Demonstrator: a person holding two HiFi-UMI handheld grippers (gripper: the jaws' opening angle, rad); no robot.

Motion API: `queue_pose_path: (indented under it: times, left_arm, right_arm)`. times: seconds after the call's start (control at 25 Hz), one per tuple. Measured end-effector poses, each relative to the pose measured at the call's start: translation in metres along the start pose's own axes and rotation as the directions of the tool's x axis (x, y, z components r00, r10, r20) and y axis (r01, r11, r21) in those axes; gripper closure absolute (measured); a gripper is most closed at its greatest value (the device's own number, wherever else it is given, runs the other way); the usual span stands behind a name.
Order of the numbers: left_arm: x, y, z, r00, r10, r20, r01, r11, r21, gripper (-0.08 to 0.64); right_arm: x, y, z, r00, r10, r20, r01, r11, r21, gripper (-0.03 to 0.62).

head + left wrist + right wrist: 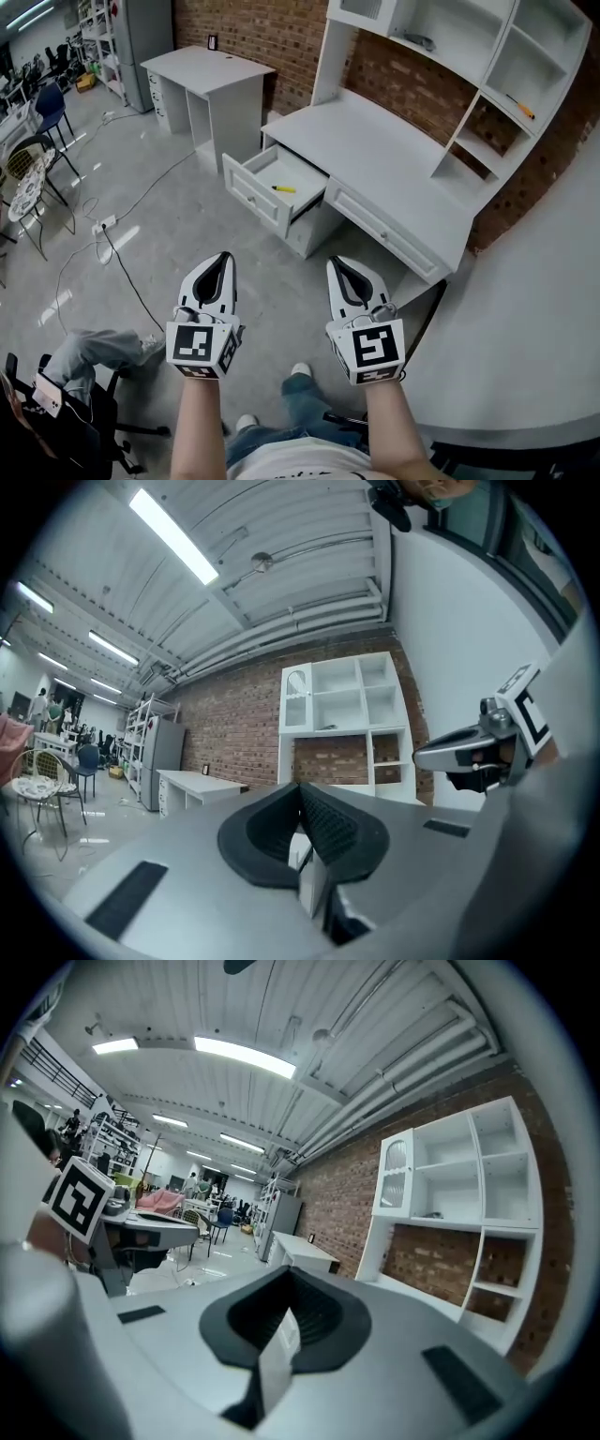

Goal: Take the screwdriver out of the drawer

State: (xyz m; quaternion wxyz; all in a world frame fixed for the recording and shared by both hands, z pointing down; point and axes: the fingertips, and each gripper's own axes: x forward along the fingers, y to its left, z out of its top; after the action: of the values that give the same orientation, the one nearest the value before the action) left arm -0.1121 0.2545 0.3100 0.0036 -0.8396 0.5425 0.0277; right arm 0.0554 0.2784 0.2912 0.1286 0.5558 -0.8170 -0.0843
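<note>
A yellow-handled screwdriver lies in the open left drawer of a white desk with a hutch. Both grippers are held level in the air over the floor, well short of the drawer and side by side. My left gripper is shut with nothing in it, its black pads meeting at the tip. My right gripper is also shut and empty. The screwdriver does not show in either gripper view; the hutch stands far ahead.
A second drawer of the desk is closed. A smaller white desk stands at the back left. A curved white table runs along the right. Cables and chairs lie to the left; a seated person's leg is at bottom left.
</note>
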Motion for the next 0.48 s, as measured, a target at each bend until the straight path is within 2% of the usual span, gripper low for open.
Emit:
queue_pose_path:
  times: [0.24, 0.48]
  left_arm:
    - [0.099, -0.024, 0.014, 0.999, 0.037, 0.020, -0.038, 0.999, 0.021, 0.546]
    - [0.149, -0.040, 0.017, 0.998, 0.061, 0.020, -0.062, 0.996, 0.065, 0.546]
  right_arm:
    - [0.052, -0.097, -0.005, 0.999, 0.013, 0.037, -0.013, 1.000, 0.013, 0.581]
    - [0.082, -0.151, -0.020, 0.998, 0.035, 0.050, -0.038, 0.998, 0.057, 0.581]
